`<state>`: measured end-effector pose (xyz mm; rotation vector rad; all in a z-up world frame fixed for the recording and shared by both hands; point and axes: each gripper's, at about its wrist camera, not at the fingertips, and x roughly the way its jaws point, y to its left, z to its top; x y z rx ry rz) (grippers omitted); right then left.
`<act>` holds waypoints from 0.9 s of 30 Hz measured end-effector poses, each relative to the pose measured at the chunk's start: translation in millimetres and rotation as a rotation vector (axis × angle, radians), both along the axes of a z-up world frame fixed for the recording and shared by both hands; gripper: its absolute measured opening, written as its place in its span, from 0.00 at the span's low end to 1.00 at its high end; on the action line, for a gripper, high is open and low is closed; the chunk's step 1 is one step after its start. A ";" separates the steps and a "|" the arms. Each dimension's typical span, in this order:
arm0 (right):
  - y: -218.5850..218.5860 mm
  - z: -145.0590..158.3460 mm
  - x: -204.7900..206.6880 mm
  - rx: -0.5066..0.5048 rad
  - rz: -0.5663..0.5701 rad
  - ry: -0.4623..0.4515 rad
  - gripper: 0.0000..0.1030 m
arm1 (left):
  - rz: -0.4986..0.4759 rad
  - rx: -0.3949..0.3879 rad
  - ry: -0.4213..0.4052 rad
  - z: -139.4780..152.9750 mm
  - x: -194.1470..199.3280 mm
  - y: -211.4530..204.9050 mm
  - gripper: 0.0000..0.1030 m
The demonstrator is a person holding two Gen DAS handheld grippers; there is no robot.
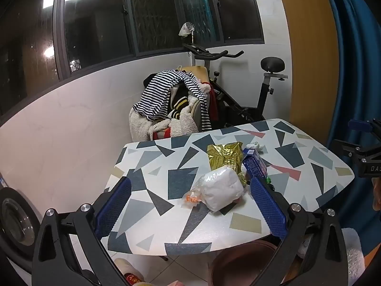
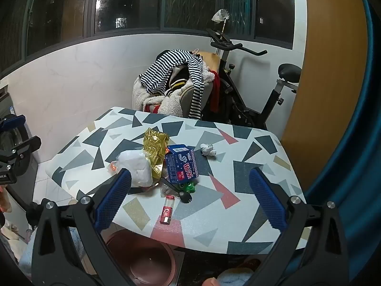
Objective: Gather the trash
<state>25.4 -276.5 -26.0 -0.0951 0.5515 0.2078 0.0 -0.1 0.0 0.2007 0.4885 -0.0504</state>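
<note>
The left claw [image 1: 190,205] gapes wide and holds nothing; a clear bag [image 1: 220,188] of white stuff lies between its 2 pads on the bench [image 1: 147,181]. At 12 o'clock of the bag sits a crumpled gold wrapper [image 1: 225,156], at 2 o'clock a blue box [image 1: 254,164].

The right claw [image 2: 190,202] is equally wide and empty, above the bench edge. A red lighter [image 2: 167,211] lies just ahead at 11 o'clock, a black spork [image 2: 181,191] and green toy [image 2: 188,187] beyond, a paper wad [image 2: 207,149] at 1 o'clock. A brown bin [image 2: 142,257] stands below.
</note>
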 end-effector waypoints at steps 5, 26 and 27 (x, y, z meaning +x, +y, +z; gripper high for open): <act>0.0 0.3 -0.1 -0.001 -0.001 0.000 0.95 | -0.001 -0.007 0.000 0.2 0.0 0.4 0.95; 0.3 0.7 -0.5 -0.001 -0.001 -0.003 0.95 | 0.000 -0.007 0.001 0.2 -0.1 0.3 0.95; 0.3 0.8 -0.6 -0.001 0.000 -0.004 0.95 | 0.000 -0.007 0.001 0.3 -0.2 0.2 0.95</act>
